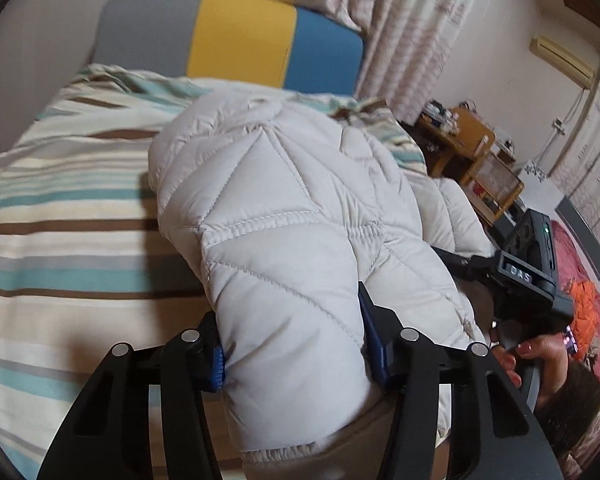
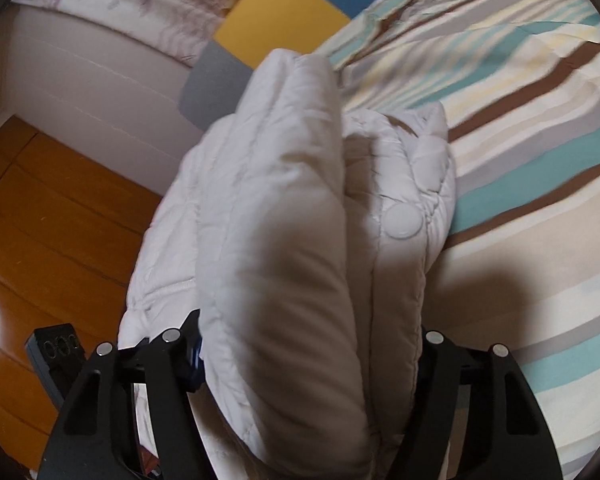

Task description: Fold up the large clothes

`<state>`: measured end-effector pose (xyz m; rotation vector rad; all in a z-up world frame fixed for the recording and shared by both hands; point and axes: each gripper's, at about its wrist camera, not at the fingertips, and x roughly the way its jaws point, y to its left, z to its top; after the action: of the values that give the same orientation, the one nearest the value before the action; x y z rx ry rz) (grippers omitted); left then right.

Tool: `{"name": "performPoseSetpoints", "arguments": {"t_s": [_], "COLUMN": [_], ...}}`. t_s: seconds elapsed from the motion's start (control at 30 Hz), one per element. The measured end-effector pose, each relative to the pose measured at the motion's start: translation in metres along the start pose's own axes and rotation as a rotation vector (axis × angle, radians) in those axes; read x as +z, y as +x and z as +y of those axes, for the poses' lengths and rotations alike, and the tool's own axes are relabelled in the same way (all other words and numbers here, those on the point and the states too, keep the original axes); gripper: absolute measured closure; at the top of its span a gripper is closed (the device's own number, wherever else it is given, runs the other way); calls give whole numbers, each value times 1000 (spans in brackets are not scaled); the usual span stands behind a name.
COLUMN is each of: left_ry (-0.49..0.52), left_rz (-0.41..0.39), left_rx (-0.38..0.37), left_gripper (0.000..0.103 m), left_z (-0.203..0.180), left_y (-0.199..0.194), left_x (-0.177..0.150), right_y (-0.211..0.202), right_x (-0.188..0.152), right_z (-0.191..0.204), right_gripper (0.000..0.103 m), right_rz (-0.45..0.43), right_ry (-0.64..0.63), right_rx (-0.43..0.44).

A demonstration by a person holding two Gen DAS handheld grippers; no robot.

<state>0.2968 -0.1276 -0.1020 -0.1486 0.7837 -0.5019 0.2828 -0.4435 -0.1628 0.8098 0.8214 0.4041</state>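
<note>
A white quilted puffer jacket (image 1: 284,216) is bunched up and held above a bed with a striped cover (image 1: 68,208). My left gripper (image 1: 296,356) is shut on a thick fold of the jacket; its blue pads press in from both sides. In the right wrist view the same jacket (image 2: 292,240), with a round snap button (image 2: 402,221), fills the middle. My right gripper (image 2: 308,364) is shut on another thick fold of it. The right gripper also shows in the left wrist view (image 1: 528,272), at the right, behind the jacket.
A headboard in grey, yellow and blue (image 1: 240,48) stands at the bed's far end. Curtains (image 1: 412,40) hang behind it. Wooden shelves (image 1: 472,160) stand to the right. Wooden floor (image 2: 52,216) lies beside the bed. The person's hand (image 1: 536,354) is at the lower right.
</note>
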Motion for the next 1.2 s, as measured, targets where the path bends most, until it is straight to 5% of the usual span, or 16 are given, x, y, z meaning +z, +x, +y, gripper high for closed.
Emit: {"name": "performPoseSetpoints", "arguments": {"t_s": [0.47, 0.6, 0.67, 0.87, 1.03, 1.2], "left_ry": [-192, -205, -154, -37, -111, -134], "left_rz": [-87, -61, -66, -73, -16, -9], "left_rx": [205, 290, 397, 544, 484, 461], "left_gripper": [47, 27, 8, 8, 8, 7], "left_z": [126, 135, 124, 100, 120, 126], "left_y": [-77, -74, -68, -63, -44, -34], "left_x": [-47, -60, -61, -61, -63, -66], "right_y": [107, 116, 109, 71, 85, 120], "right_x": [-47, -59, -66, -78, -89, -84], "right_z": [117, 127, 125, 113, 110, 104], "right_gripper": [31, 16, 12, 4, 4, 3], "right_rz": [133, 118, 74, -92, -59, -14], "right_ry": [-296, -373, -385, -335, -445, -402], "right_rx": [50, -49, -99, -262, -410, -423]}}
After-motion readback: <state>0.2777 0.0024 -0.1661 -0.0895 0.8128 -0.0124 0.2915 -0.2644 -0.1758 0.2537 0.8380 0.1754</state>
